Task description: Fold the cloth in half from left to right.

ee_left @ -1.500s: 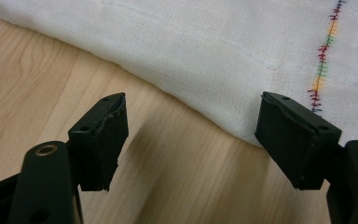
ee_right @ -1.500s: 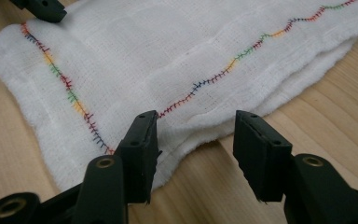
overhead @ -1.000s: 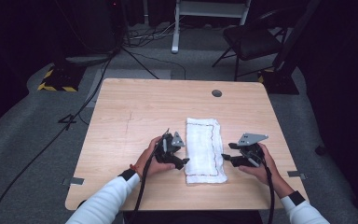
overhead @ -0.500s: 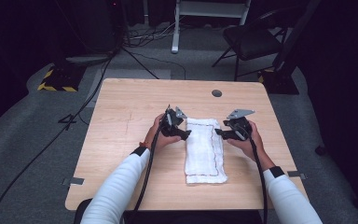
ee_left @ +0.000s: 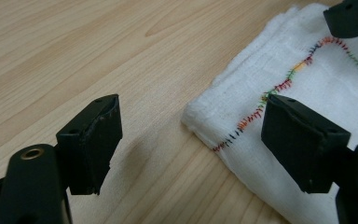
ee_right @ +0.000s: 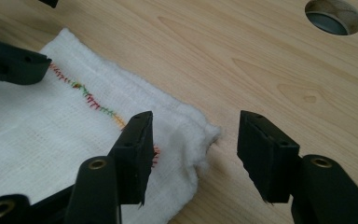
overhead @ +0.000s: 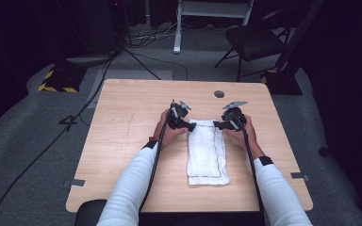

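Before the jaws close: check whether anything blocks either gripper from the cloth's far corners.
Nothing visible does. The left gripper and right gripper each straddle a far corner of the folded white cloth, jaws open, with bare table around.

A light wooden table (overhead: pixel 122 141) with a visible grain stands on grey carpet. A round cable hole (overhead: pixel 219 94) sits near its far edge. A folded white cloth (overhead: pixel 206 153) with multicoloured stitching lies flat on the tabletop, right of centre, its long side running front to back.
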